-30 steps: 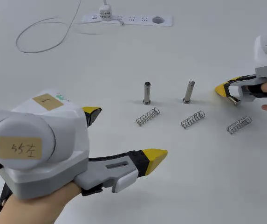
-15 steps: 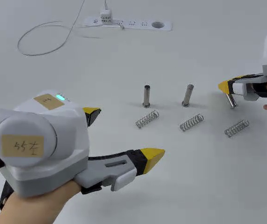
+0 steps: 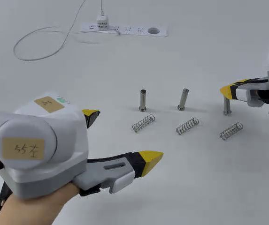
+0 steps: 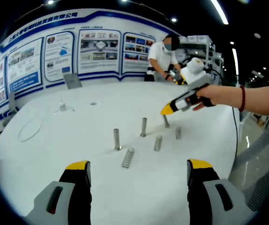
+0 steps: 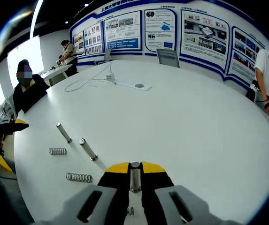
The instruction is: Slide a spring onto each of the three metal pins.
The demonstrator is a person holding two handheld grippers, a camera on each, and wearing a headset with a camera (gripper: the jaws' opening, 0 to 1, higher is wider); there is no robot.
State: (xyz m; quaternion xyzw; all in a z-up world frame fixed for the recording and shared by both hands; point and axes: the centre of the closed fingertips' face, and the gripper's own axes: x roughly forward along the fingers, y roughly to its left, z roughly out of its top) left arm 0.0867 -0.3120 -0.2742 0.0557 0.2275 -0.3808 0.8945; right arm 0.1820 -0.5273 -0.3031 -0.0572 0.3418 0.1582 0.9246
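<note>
Two metal pins point(image 3: 142, 100) point(image 3: 183, 99) stand on the white table, the second leaning slightly. A third pin point(image 3: 226, 107) stands upright at the right, its top between the yellow tips of my right gripper point(image 3: 228, 92), which is shut on it. In the right gripper view that third pin point(image 5: 134, 176) rises between the closed jaws. Three springs point(image 3: 143, 123) point(image 3: 187, 125) point(image 3: 231, 131) lie flat, one in front of each pin. My left gripper point(image 3: 122, 136) hovers open at the lower left, well short of the springs; in the left gripper view point(image 4: 139, 168) nothing sits between its jaws.
A white power strip point(image 3: 125, 30) with a plugged-in adapter lies at the far edge, and its cable point(image 3: 40, 44) loops to the left. People point(image 4: 165, 58) stand at benches beyond the table. Bare tabletop point(image 3: 195, 178) spreads in front of the springs.
My right gripper has come down and leftward with the third pin, which was tilted above the table and now stands upright behind the right-hand spring. The left gripper has hardly moved.
</note>
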